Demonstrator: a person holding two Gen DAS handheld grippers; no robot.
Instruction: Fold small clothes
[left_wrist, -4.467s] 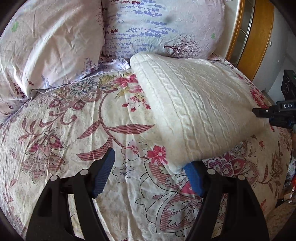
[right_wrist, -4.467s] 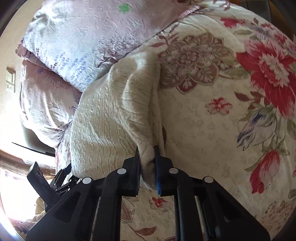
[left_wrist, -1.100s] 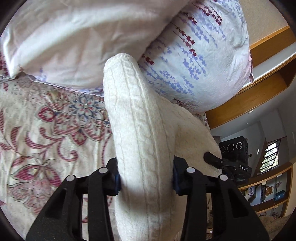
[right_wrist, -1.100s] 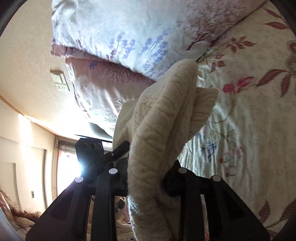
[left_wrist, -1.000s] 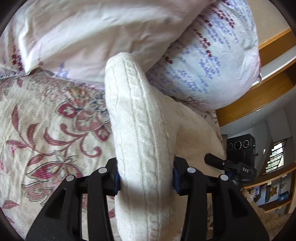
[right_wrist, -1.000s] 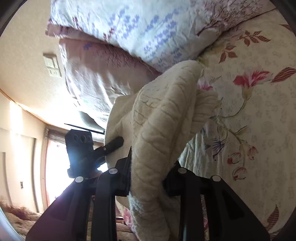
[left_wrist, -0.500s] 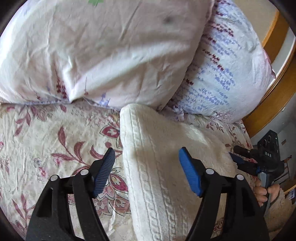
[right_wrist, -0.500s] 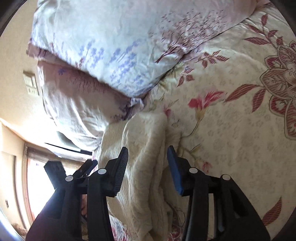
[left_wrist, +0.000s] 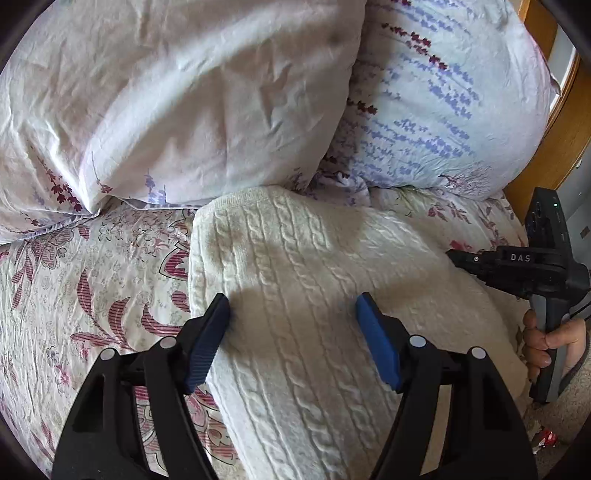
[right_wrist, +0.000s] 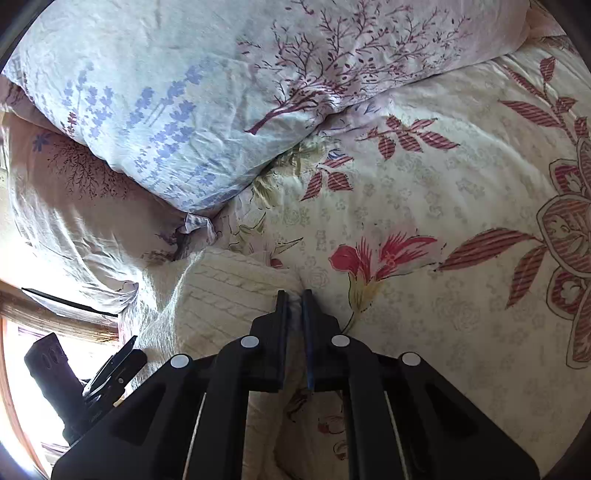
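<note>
Cream cable-knit sweater (left_wrist: 295, 295) lies folded on the floral bedspread (left_wrist: 92, 280), top edge against the pillows (left_wrist: 184, 110). Risks: right claw (right_wrist: 293, 299), just closed, is clamped on a thin pinch of the sweater's edge; if pulled, the fold could be dragged open. Left claw (left_wrist: 291, 332) is spread above the knit, nothing gripped, so layers aren't pinned and could slip.

White capital letters "DAS" stand on the side of the black plastic body of the right gripper (left_wrist: 458, 258), seen at the right edge of the left wrist view, above the hand (left_wrist: 543, 343) on its grey handle. No other lettering, number or sign is legible in either view.
</note>
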